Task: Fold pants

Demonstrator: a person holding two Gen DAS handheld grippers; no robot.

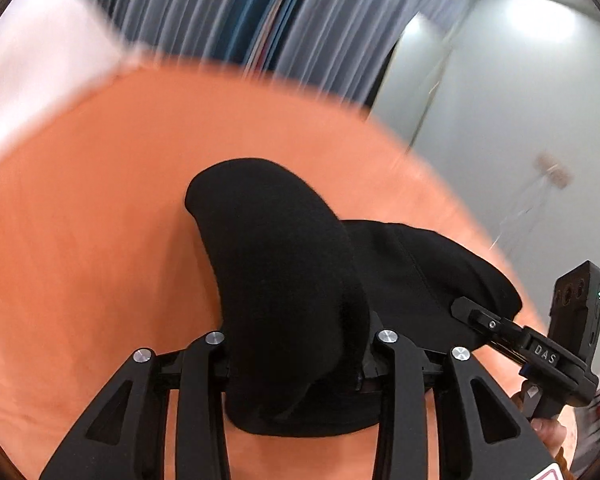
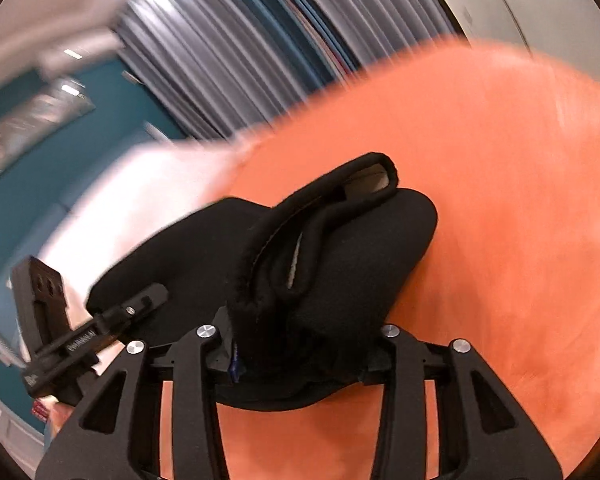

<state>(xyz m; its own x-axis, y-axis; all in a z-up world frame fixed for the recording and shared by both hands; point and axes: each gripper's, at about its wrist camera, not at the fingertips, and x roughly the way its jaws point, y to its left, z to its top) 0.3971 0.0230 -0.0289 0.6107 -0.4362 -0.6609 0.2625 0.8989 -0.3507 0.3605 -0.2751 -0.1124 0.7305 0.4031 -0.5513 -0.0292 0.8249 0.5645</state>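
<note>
Black pants bulge up between the jaws of my left gripper and hide its fingers, so its grip does not show. The cloth runs right to the other gripper's finger, which lies on the fabric. In the right wrist view the pants, with a folded waistband on top, sit bunched between the jaws of my right gripper and cover its fingers too. The left gripper's finger touches the cloth at the left. The pants look sharp while the background is blurred.
An orange bed sheet spreads under the pants, also seen as the sheet. A white pillow or cover lies at the bed's far side. Grey curtains, a pale wall and a teal wall stand behind.
</note>
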